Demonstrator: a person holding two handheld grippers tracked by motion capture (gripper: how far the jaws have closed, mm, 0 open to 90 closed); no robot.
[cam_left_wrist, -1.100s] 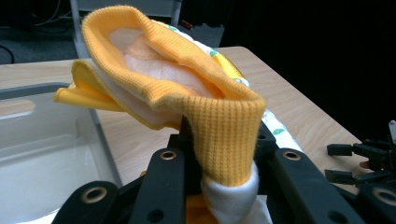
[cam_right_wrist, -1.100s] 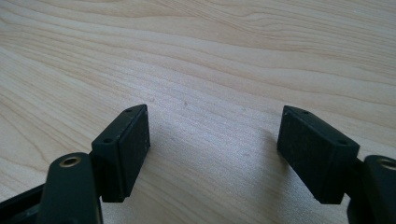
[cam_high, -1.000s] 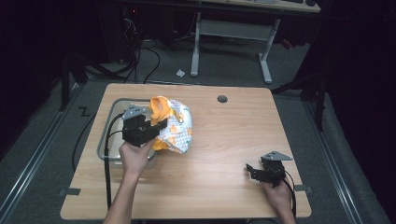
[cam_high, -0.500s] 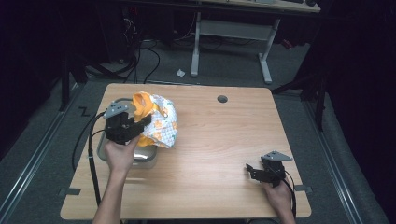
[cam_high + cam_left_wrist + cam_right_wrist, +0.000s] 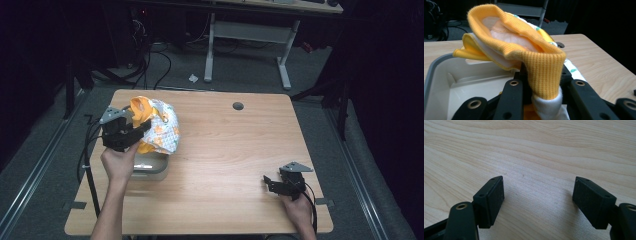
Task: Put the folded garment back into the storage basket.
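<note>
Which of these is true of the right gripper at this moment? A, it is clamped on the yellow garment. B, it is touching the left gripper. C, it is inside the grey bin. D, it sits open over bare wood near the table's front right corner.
D: the right gripper has its jaws spread with nothing between them, low over the bare wooden table, while the left gripper holds the yellow garment above the grey bin.

A small garment [image 5: 156,126], yellow-orange ribbed trim around white printed fabric, hangs bunched at the high view's left, above a grey bin [image 5: 148,166]; its cuff fills the left gripper view's centre.
</note>
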